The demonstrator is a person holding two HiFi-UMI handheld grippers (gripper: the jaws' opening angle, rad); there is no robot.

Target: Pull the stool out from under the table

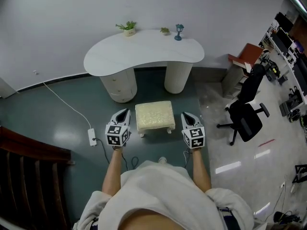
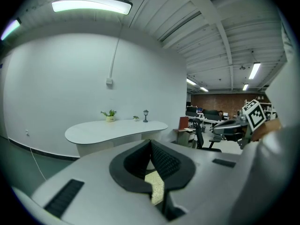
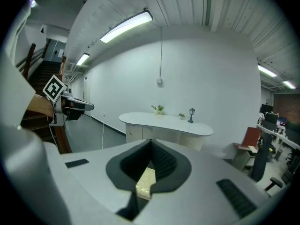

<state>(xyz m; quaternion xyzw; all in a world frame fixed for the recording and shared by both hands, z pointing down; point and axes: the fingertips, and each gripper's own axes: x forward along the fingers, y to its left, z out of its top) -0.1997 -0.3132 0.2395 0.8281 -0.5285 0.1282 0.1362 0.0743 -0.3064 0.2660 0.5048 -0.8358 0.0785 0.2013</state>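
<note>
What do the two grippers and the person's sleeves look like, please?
Both the left gripper and right gripper are pale grey, tapering shells with black ribbed pads, each carrying a white cube printed with black square markers. The person wears a pale short-sleeved top.

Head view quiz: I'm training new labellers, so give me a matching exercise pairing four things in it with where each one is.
Things
1. cream cushioned stool
2. small green potted plant
3. black office swivel chair
4. white power strip

Places
A. on the teal floor at the left, at the end of a white cable
B. on top of the white kidney-shaped table, near its back edge
C. on the teal floor just in front of the table
D. on the pale glossy floor at the right

Pairs: 1-C, 2-B, 3-D, 4-A
</note>
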